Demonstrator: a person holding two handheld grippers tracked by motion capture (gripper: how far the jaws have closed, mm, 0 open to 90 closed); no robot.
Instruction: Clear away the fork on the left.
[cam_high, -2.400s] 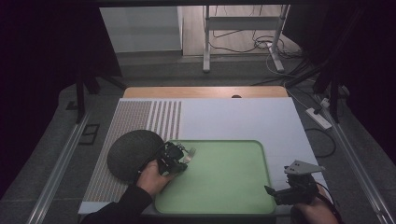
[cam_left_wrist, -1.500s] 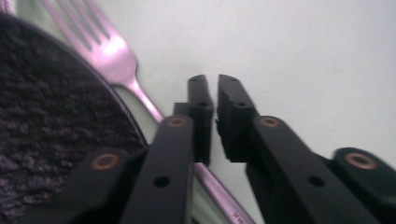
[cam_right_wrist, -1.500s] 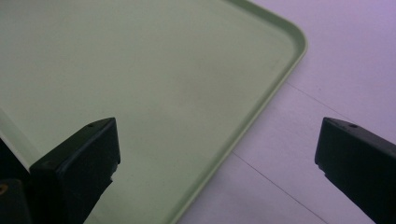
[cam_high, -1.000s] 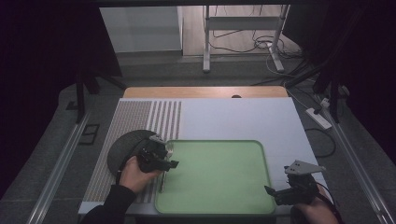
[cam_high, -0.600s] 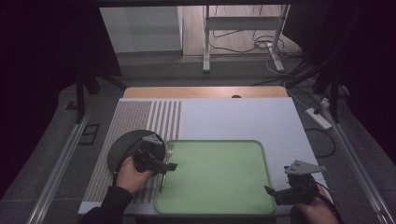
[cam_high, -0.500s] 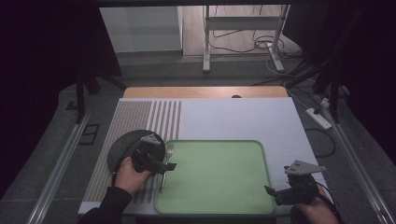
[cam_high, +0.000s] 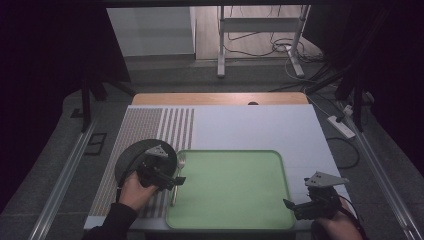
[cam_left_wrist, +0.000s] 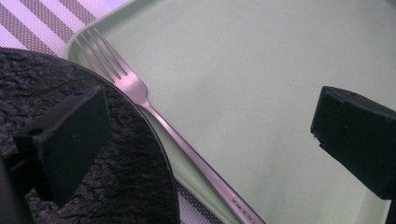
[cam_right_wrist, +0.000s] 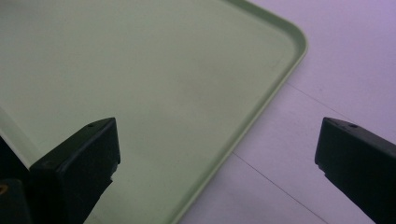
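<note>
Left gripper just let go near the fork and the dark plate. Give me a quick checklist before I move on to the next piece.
1. Left gripper open: ok. Its jaws have just been opening, wide apart, pressing on nothing.
2. Fork released: ok. It lies along the green tray's left edge, tines pointing away from the person.
3. Fork fully inside the tray: cannot tell. Its handle runs close along the rim.
4. Plate beside the tray on the striped mat: ok.
5. Plate clear of the fork: cannot tell. Their edges overlap in the left gripper view.
6. Right gripper open, holding nothing: ok, over the tray's corner.
</note>
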